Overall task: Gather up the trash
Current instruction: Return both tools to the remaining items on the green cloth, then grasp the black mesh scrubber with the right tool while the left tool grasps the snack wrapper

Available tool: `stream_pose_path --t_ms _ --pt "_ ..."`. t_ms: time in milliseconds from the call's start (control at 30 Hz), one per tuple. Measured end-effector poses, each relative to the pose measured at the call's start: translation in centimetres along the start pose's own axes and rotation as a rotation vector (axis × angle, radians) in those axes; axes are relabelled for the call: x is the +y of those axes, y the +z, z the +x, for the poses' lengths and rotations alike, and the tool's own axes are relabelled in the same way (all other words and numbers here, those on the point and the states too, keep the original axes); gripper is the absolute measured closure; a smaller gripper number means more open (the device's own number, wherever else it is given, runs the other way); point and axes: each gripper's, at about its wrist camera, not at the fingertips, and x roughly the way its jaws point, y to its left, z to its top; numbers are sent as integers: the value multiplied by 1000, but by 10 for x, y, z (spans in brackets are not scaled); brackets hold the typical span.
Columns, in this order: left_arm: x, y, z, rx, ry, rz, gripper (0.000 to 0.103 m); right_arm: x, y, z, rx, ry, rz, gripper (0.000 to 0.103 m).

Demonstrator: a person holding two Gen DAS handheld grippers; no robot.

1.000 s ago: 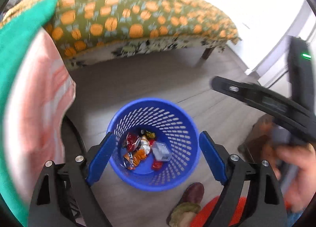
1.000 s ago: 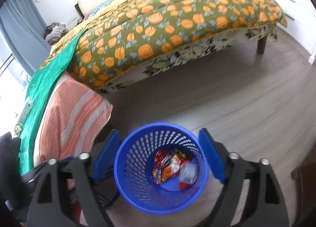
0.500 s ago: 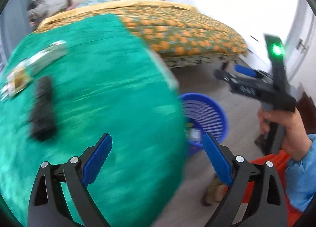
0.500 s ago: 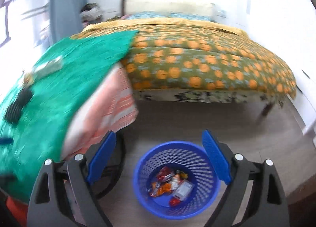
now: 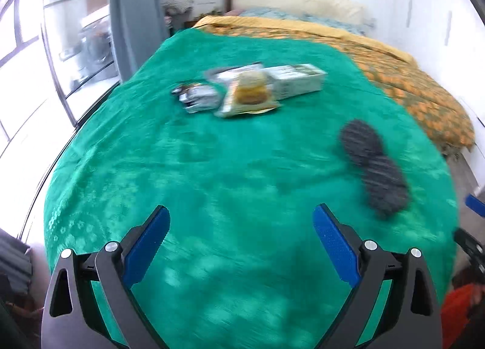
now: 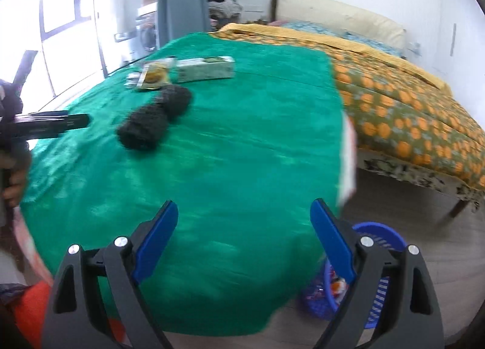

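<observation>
While both claws hover over the green-covered surface, I've got loads of bare cloth in front of me. Left claw is spread wide with nothing between its pads, right claw likewise. Trash sits at the far end: a silver wrapper, a snack packet and a long white box, touching each other. A dark knitted thing lies nearer the right edge. Past that edge, the blue basket stands on the floor beside the bed. Print's too blurred to read.
</observation>
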Motion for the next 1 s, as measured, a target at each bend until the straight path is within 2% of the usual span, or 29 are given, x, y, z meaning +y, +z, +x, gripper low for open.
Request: stream_pose_path --t_ms 133,233,467,600,700,867,933,967,1000 --pt "9 -2 21 75 5 10 9 15 10 7 11 31 -6 16" --pt "1 -5 25 108 12 50 7 20 16 13 31 44 11 13" --pt "2 -7 28 116 13 28 5 26 49 26 39 95 84 13" --pt "1 -6 28 115 14 24 5 45 80 38 38 160 97 11" --pt "1 -6 28 113 17 22 5 64 95 56 74 193 78 10" --pt "2 -7 27 112 15 14 5 81 97 94 177 157 67 10" --pt "1 -7 27 112 15 13 5 80 92 100 190 145 72 10" --pt "1 -7 27 112 15 12 5 80 91 103 195 143 72 18" --pt "1 -7 27 112 15 12 5 79 90 104 194 139 71 50"
